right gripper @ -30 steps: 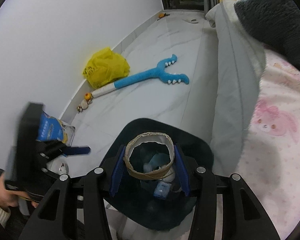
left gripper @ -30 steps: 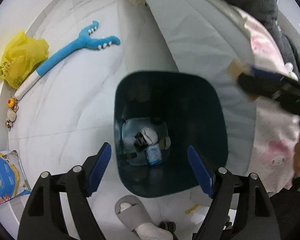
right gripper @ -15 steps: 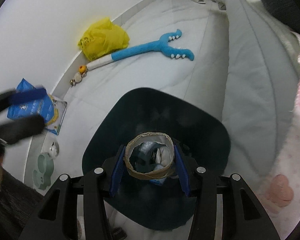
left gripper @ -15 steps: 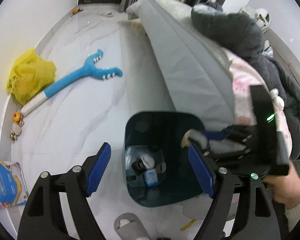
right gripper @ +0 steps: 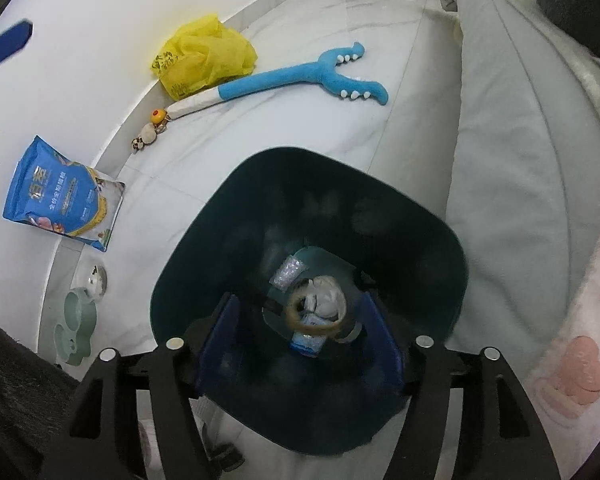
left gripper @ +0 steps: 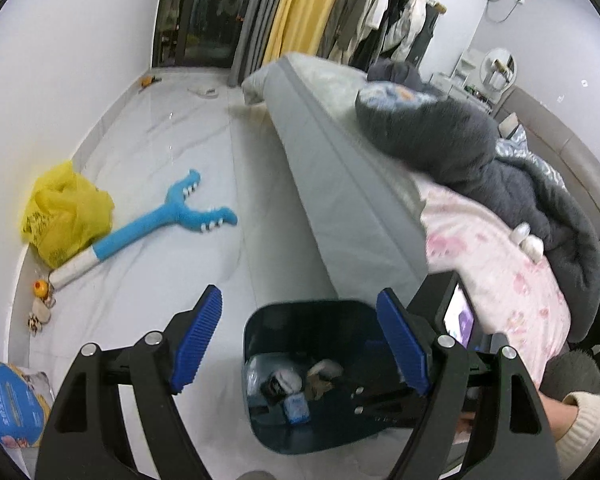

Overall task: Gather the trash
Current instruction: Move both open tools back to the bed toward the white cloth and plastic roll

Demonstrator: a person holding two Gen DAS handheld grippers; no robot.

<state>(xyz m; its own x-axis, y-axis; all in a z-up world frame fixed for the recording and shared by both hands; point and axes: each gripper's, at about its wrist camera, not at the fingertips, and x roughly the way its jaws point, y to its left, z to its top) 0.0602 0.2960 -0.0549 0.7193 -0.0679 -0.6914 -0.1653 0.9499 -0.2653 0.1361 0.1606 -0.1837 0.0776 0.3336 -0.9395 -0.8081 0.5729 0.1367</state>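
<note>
yellow bag [right gripper: 204, 56] by wall, blue toy [right gripper: 300, 76] beside, bin [right gripper: 440, 232] between bed [right gripper: 512, 152], both claws spread

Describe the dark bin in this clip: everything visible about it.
The bin is dark teal, looks like plastic, with a rounded-square rim and no lid or liner visible. It stands upright on the pale marble-look floor, close beside the grey bed edge. Inside, at the bottom, lie a cardboard tape ring, crumpled white scraps and a small blue packet. The right gripper is open directly above its mouth, holding nothing; the left gripper is also open over it.
</note>
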